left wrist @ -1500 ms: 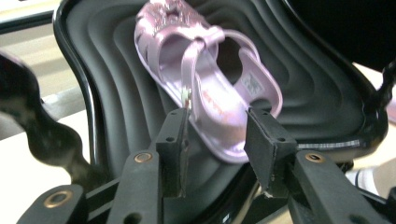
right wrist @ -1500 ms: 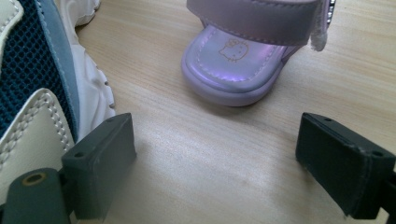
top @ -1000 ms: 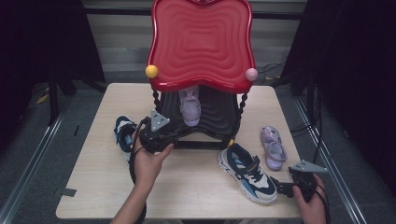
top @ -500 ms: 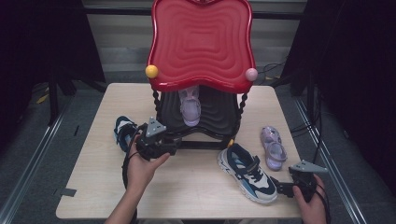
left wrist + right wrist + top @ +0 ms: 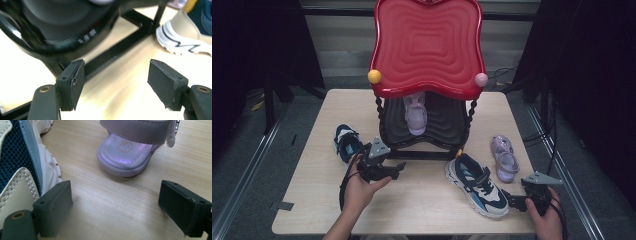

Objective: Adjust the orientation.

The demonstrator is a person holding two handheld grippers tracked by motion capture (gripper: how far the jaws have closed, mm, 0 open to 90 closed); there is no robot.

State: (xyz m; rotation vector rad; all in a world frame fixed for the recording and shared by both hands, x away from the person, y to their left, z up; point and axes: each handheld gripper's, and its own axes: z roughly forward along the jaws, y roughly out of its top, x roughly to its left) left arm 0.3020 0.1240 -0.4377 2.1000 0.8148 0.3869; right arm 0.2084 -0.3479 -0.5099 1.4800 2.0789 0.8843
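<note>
A red-topped shoe rack with a black frame stands at the table's back, and a lilac sandal lies on its dark shelf. My left gripper hovers low before the rack's bottom bar. Its jaws have just been opening, and they stand open with nothing between them. A blue and white sneaker lies front right. Just behind its heel my right gripper rests open and empty. A second lilac sandal lies ahead of it, with the sneaker at its left.
A dark blue sneaker lies left of the rack, close behind my left hand. Yellow and pink balls sit on the rack's front corners. Bare wooden tabletop stretches between my two hands.
My left gripper has drawn back from the rack toward the front edge and sunk lower, and its jaws have spread wider. The right gripper has stayed in place.
</note>
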